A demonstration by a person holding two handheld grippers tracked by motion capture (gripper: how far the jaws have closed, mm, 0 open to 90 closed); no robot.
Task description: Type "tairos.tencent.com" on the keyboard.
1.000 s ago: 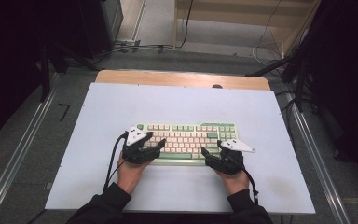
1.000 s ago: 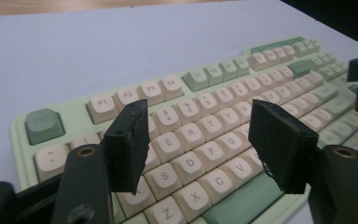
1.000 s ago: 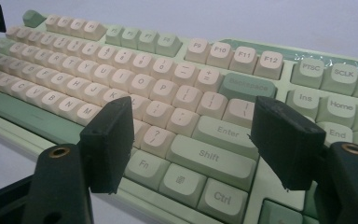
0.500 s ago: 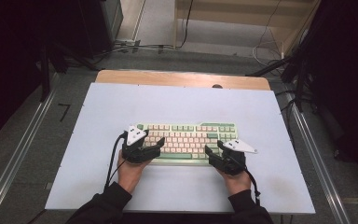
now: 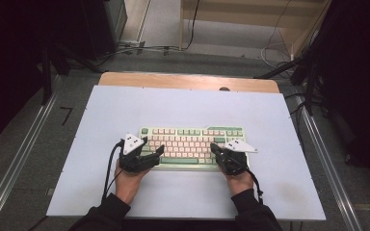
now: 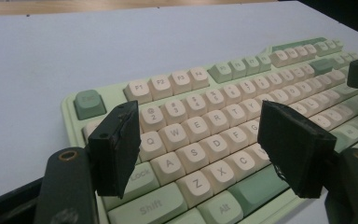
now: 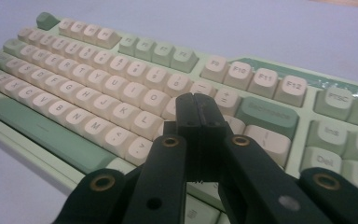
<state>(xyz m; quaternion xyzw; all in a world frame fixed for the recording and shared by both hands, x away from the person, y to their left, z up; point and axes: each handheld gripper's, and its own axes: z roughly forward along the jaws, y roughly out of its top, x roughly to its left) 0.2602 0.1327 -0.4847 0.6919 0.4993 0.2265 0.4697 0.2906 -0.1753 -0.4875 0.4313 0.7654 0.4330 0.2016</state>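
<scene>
A mint-green keyboard [image 5: 192,144] with cream keys lies near the middle of the white table. My left gripper [image 5: 160,150] hovers over its left end. In the left gripper view this gripper [image 6: 200,144] is open, its black pads [image 6: 116,149] set wide apart above the letter keys of the keyboard [image 6: 214,121], and nothing is between them. Its jaws widened a little a moment ago. My right gripper [image 5: 214,148] is over the right end. In the right gripper view its jaws [image 7: 198,126] have just been closing and now stand shut, pad against pad, empty, above the keyboard's [image 7: 121,93] right-hand letter keys.
The white tabletop [image 5: 183,106] has a wooden strip [image 5: 188,81] along its far edge with a small dark spot [image 5: 224,88] on it. Metal rails [image 5: 14,163] run along the floor on both sides, and cables [image 5: 139,48] lie beyond the table.
The right gripper's jaws have come together. Both hands stay where they were at the keyboard's near corners.
</scene>
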